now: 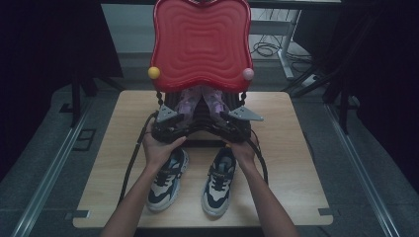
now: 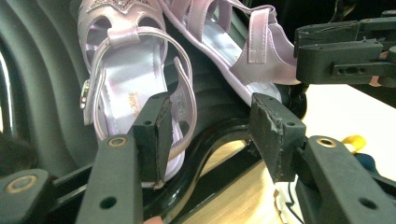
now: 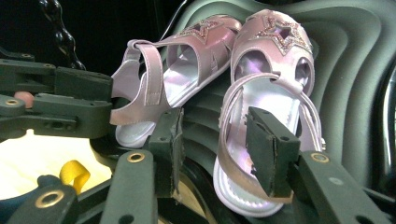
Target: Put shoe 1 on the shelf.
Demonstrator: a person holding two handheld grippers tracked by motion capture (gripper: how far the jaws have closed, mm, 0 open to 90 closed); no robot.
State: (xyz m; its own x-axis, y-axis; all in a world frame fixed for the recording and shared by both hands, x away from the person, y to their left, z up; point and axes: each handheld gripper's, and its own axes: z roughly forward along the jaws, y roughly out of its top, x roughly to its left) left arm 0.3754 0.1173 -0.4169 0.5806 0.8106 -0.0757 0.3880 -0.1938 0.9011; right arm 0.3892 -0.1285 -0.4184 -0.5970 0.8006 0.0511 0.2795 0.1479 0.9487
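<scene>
Both lilac sandals (image 3: 261, 93) sit in the black tray (image 2: 42, 93) under the red lid (image 1: 200, 44), toes pointing up and away, heels toward the person. Left claw (image 2: 210, 135) and right claw (image 3: 215, 149) both gape wide, gripping nothing, right by the heels.

sandals (image 3: 261, 98) lilac, glitter stars | tray (image 1: 200, 42) red, ripple-patterned | sneakers (image 1: 220, 180) white-navy

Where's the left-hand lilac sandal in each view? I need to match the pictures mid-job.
High view: left sandal sits centre, just under the red lid, leaning towards its partner.
Left gripper view: upper left, toe up, heel strap low by the near jaws.
Right gripper view: upper left of centre, looking tipped on its side.
Shared landmark: the right sandal, beside it in all three.
</scene>
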